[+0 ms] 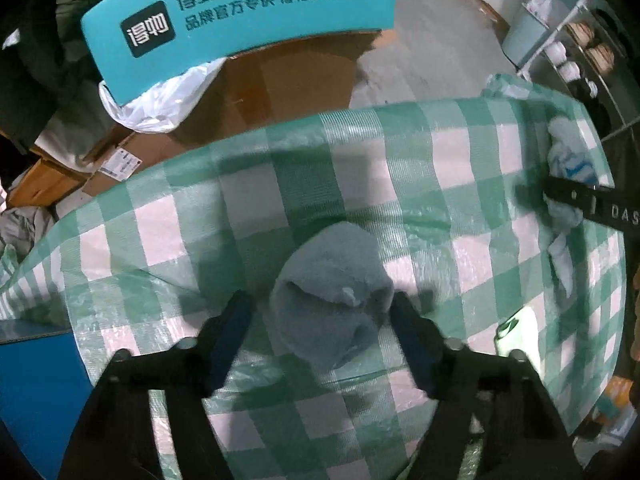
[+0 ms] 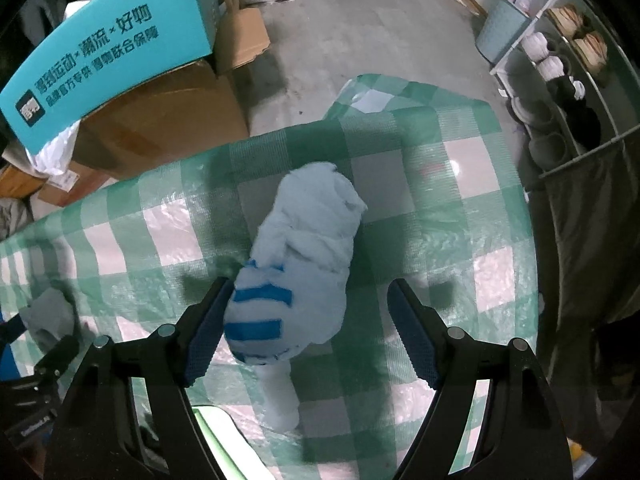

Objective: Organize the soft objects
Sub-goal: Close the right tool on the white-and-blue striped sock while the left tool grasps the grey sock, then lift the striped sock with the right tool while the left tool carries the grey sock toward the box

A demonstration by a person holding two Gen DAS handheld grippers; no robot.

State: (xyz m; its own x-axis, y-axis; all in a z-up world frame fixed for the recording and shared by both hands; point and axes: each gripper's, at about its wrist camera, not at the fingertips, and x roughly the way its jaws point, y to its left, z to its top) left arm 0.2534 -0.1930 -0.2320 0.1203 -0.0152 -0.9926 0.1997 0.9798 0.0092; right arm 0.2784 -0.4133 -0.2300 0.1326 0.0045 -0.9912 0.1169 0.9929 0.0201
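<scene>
Both jaws stand open: the left gripper straddles one fuzzy grey rolled sock, fingers at its 9 and 3 o'clock, and the right gripper flanks one pale-blue bundle with bright blue stripes, a soft lumpy roll. Each lies on the glossy, crinkled green-checked cloth. At 11 o'clock beyond, a teal printed box tops brown cardboard cartons

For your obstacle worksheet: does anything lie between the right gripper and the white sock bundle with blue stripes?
Nothing visible does. The right gripper is open, with the sock bundle already between its fingers on the checkered cloth.
</scene>
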